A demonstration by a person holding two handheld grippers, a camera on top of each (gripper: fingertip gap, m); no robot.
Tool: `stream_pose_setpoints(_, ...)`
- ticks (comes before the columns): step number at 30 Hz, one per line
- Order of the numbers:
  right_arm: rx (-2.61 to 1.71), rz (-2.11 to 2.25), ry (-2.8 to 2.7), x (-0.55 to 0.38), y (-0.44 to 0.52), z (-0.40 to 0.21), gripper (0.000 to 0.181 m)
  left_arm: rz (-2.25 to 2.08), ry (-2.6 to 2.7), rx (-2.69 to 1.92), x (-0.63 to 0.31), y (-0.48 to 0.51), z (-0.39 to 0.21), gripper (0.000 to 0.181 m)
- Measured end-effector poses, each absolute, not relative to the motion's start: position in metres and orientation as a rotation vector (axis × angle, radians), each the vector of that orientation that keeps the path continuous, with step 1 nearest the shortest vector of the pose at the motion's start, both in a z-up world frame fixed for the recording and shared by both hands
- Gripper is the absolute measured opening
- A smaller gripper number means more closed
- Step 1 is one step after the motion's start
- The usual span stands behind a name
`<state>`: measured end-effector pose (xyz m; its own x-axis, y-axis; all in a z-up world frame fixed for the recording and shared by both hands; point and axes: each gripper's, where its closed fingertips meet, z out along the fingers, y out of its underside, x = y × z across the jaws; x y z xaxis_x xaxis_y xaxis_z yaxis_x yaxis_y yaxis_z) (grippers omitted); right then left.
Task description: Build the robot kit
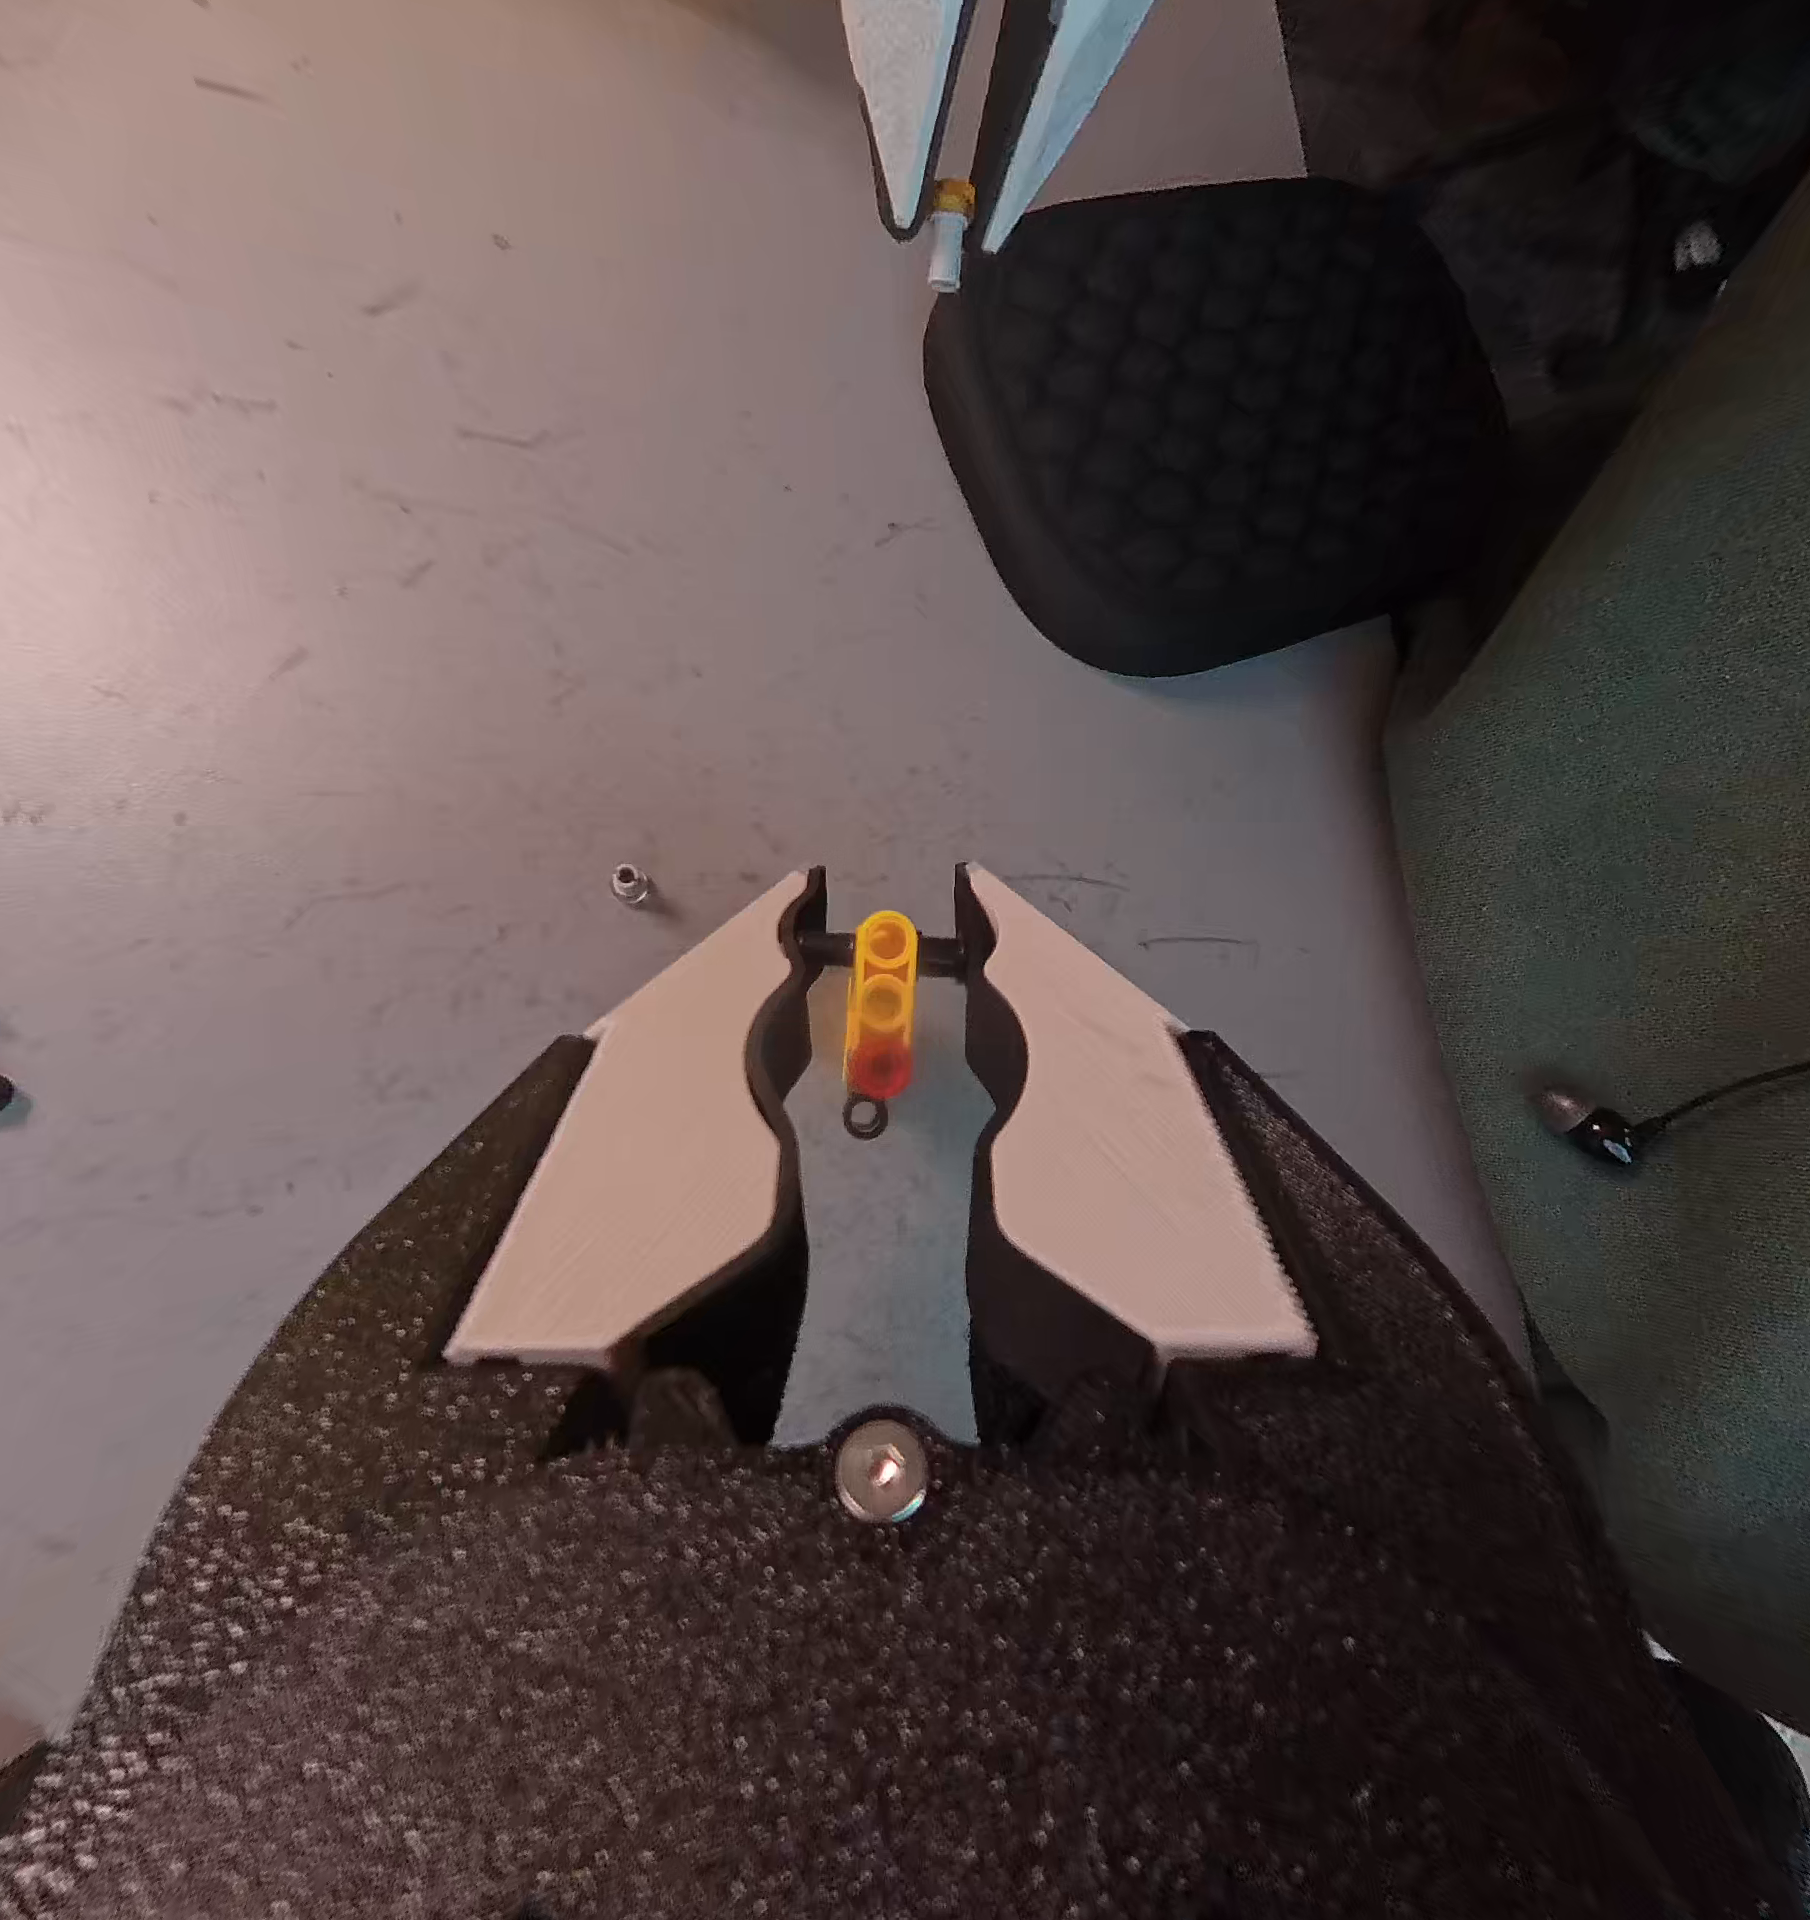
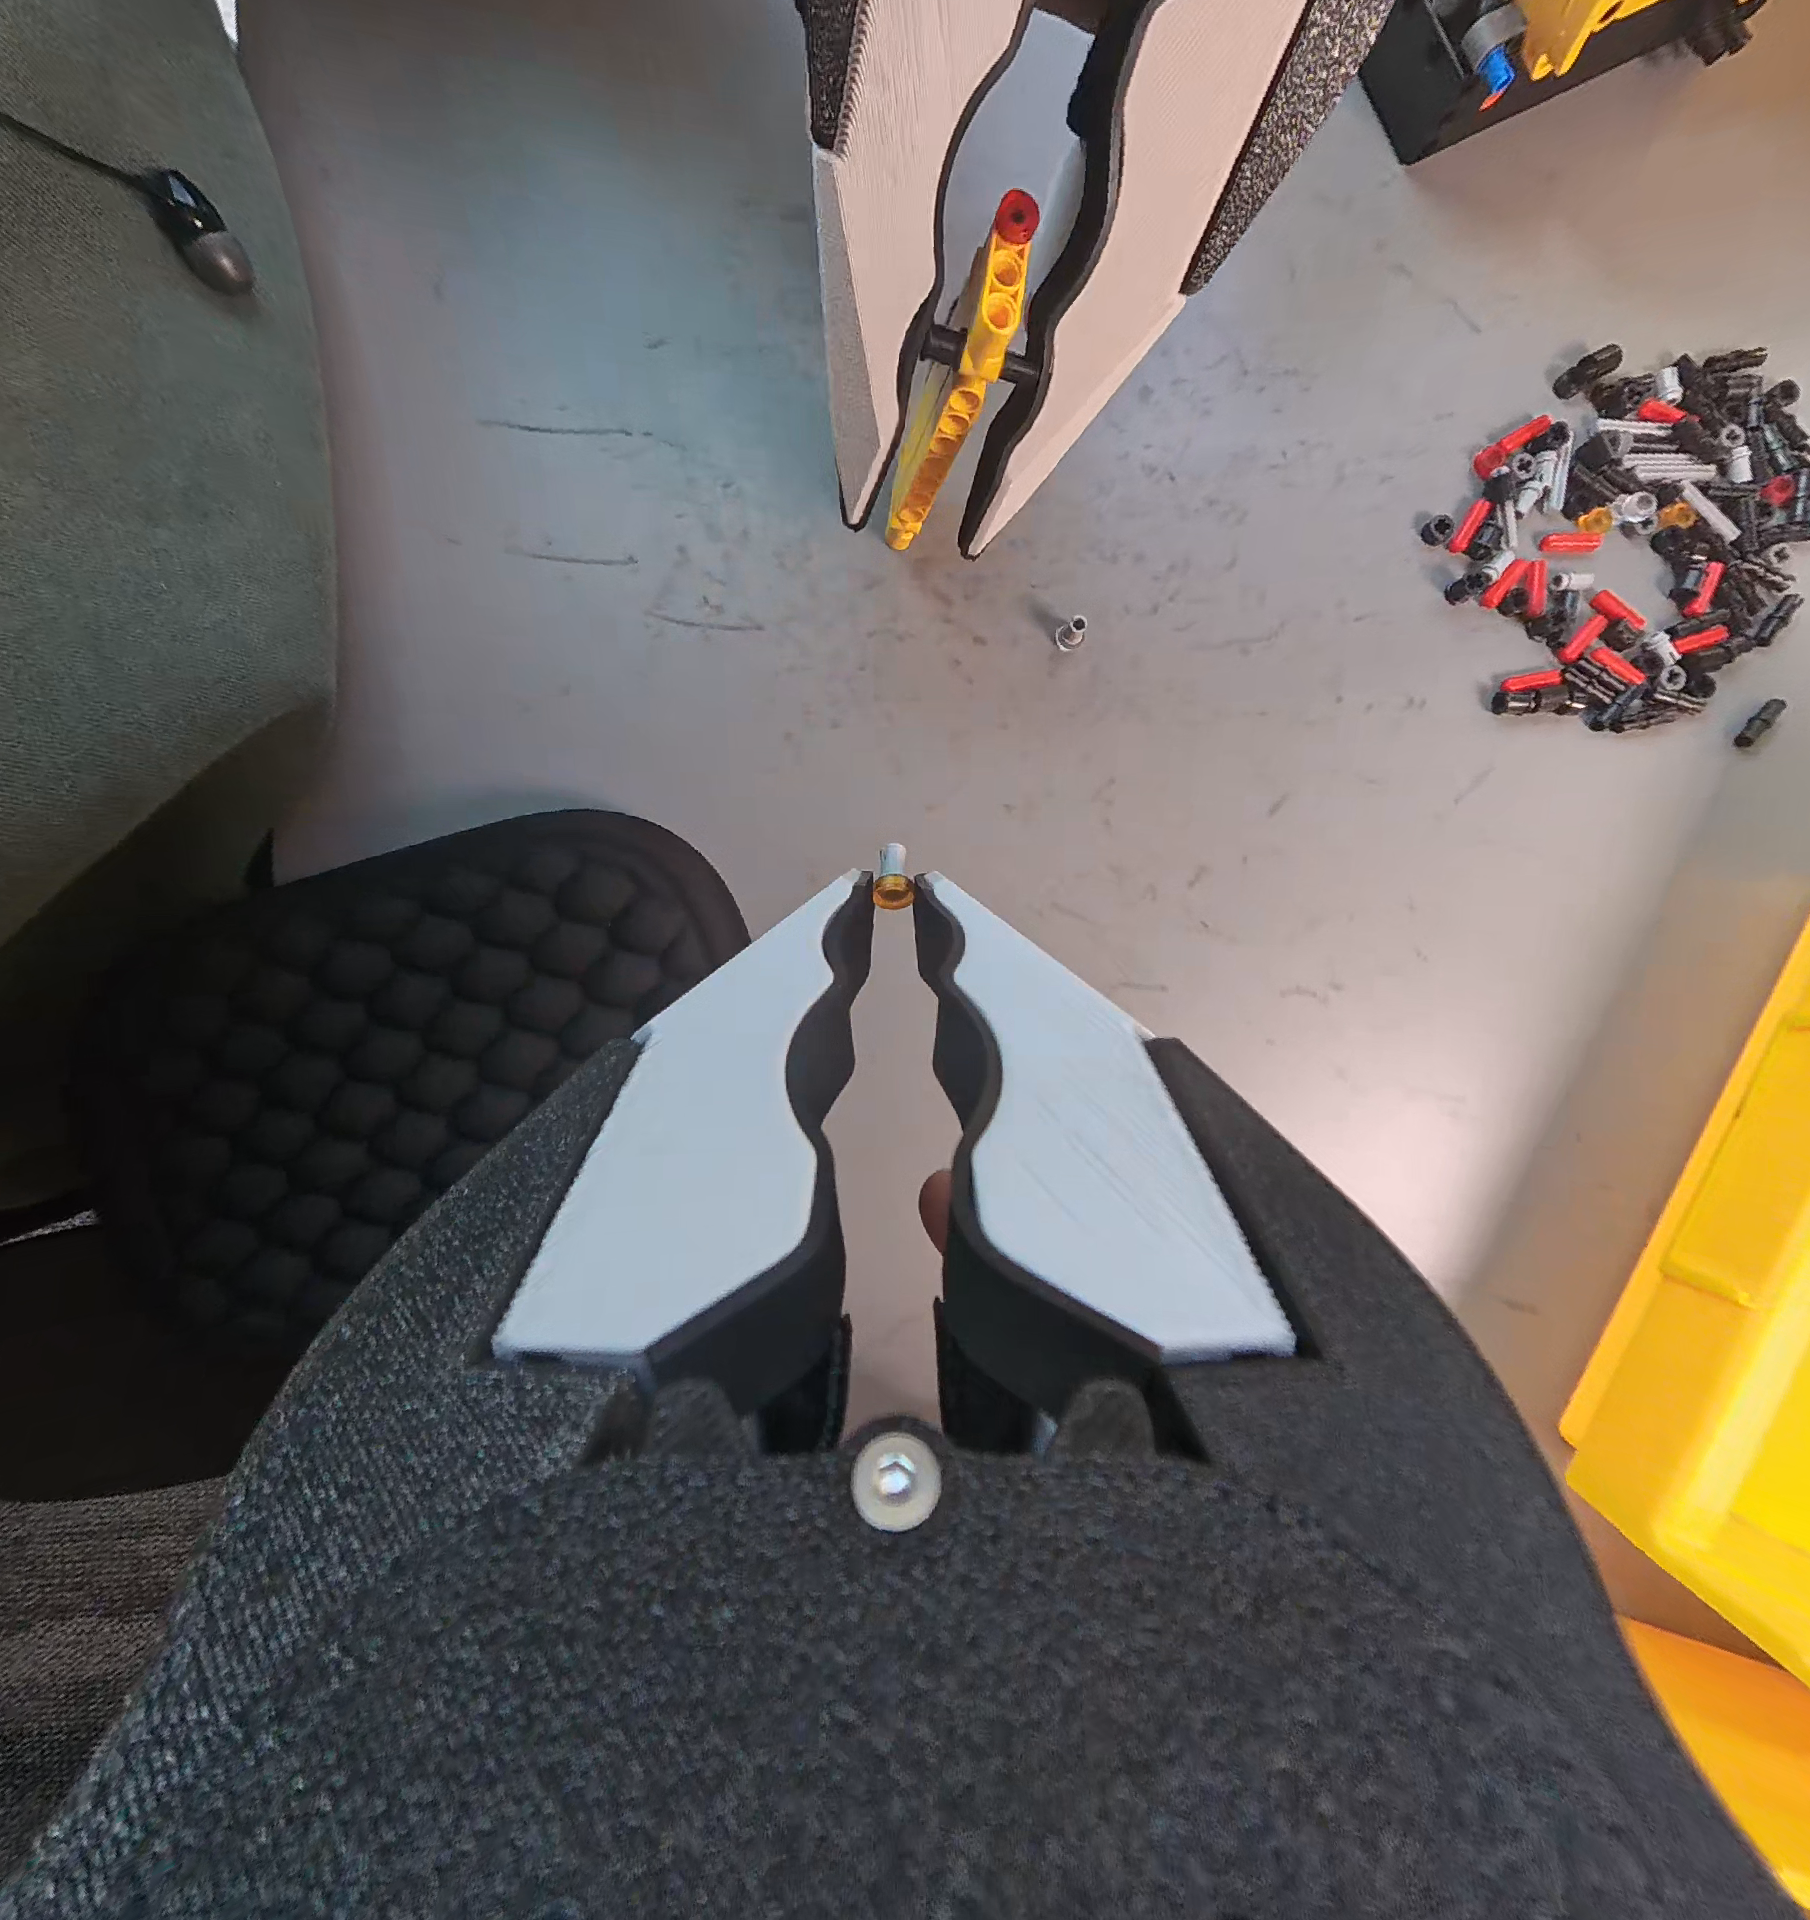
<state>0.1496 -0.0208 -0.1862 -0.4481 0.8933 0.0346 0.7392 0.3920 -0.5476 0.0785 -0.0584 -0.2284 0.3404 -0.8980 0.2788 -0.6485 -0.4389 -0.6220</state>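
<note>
The left gripper (image 1: 890, 951) is pinching a black pin through the yellow holed beam (image 1: 883, 1000), fingers slightly apart. Across from the beam, the right gripper (image 2: 892, 891) is closing tightly on a small orange-collared peg (image 2: 892, 883). Both are looking light, stiff, slippery. A pile of pins (image 2: 1633, 545) is lying on the worktop (image 2: 672, 675) beside the beam.

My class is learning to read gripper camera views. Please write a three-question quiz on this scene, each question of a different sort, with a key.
1. True or false: the left gripper holds a yellow beam by a black pin through it.
2. What does the right gripper pinch? A) red pin B) small orange bush on a pale pin C) nothing
3. Fill in: the loose grey bush lies on the ___.

Key: 1 true; 2 B; 3 table.
</note>
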Motion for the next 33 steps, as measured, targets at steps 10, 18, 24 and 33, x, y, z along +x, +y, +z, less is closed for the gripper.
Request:
stream_pose_setpoints(10, -1.415, 0.671, -2.339, 0.147, -0.022, -0.187, 0.007, -0.795, 1.374, -2.176, 0.079, -0.064, -0.228, 0.024)
stream_pose_setpoints(18, -1.412, 0.672, -2.343, 0.145, -0.024, -0.187, 0.007, -0.761, 1.380, -2.151, 0.078, -0.067, -0.227, 0.027)
stream_pose_setpoints(24, -1.408, 0.674, -2.346, 0.144, -0.025, -0.186, 0.007, -0.749, 1.377, -2.118, 0.078, -0.071, -0.224, 0.031)
stream_pose_setpoints(33, -1.367, 0.707, -2.338, 0.134, -0.029, -0.180, 0.007, -0.718, 1.314, -2.058, 0.072, -0.069, -0.214, 0.037)
